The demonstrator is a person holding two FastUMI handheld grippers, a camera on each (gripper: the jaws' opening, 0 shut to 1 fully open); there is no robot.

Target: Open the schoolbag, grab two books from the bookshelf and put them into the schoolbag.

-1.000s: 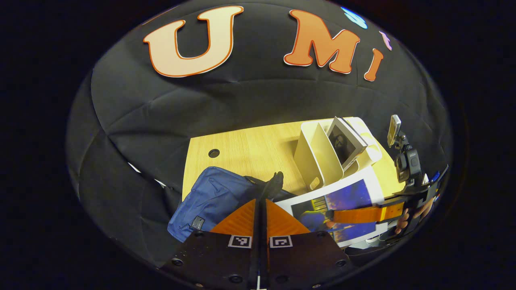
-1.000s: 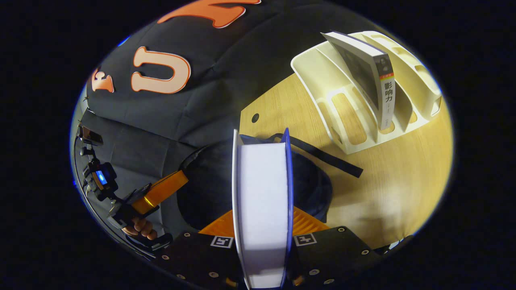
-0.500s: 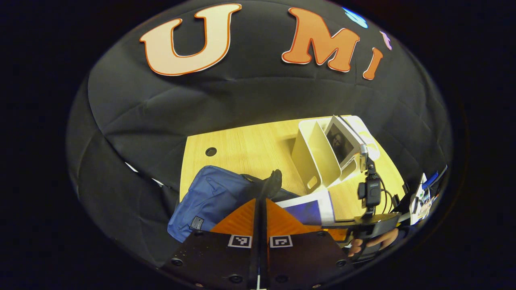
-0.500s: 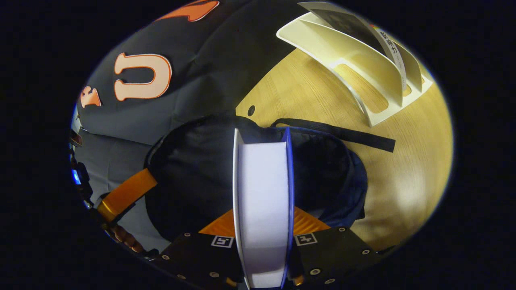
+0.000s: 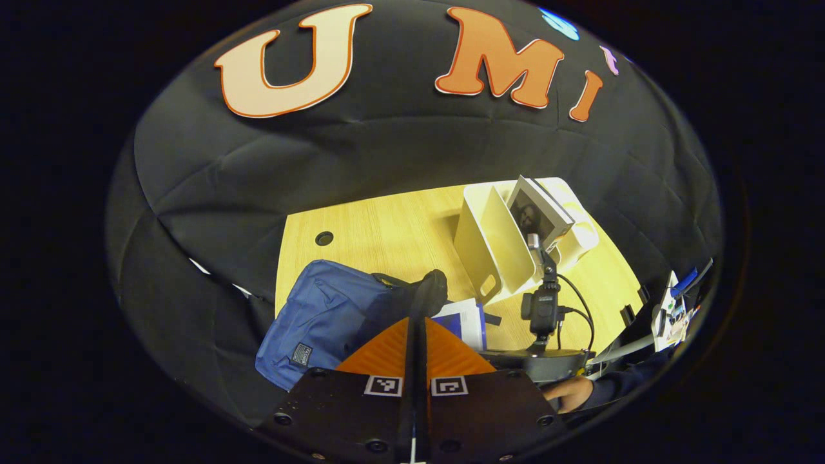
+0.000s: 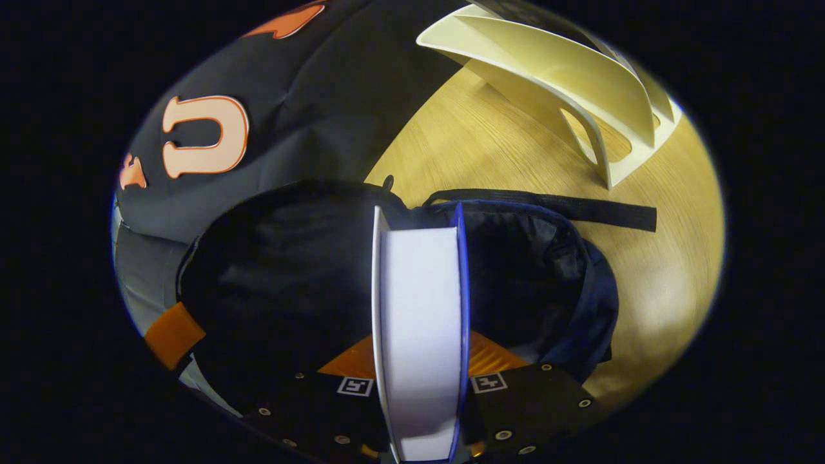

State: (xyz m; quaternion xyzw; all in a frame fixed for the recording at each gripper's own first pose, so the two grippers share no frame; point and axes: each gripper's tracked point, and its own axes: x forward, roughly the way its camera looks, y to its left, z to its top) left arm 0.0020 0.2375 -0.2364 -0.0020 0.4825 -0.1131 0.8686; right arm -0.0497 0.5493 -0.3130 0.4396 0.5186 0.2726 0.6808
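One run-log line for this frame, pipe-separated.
left gripper: shut on blue fabric schoolbag opening edge | right gripper: shut on white-paged blue-covered book, over bag mouth | second book: in white bookshelf

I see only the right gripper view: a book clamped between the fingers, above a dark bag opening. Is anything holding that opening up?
Observer: Yes. In the left gripper view, the left gripper is closed on the black rim of the schoolbag and holds it raised.
Operator: What does the bag look like from outside?
Observer: It is blue fabric with a small dark patch near the lower corner, and it lies on the wooden table.
Operator: Is there a second book to fetch?
Observer: One portrait-cover book leans in the white bookshelf.
Operator: Where is my book relative to the rim?
Observer: The book stands right beside the raised rim, on the bookshelf side. Its depth in the bag cannot be told.
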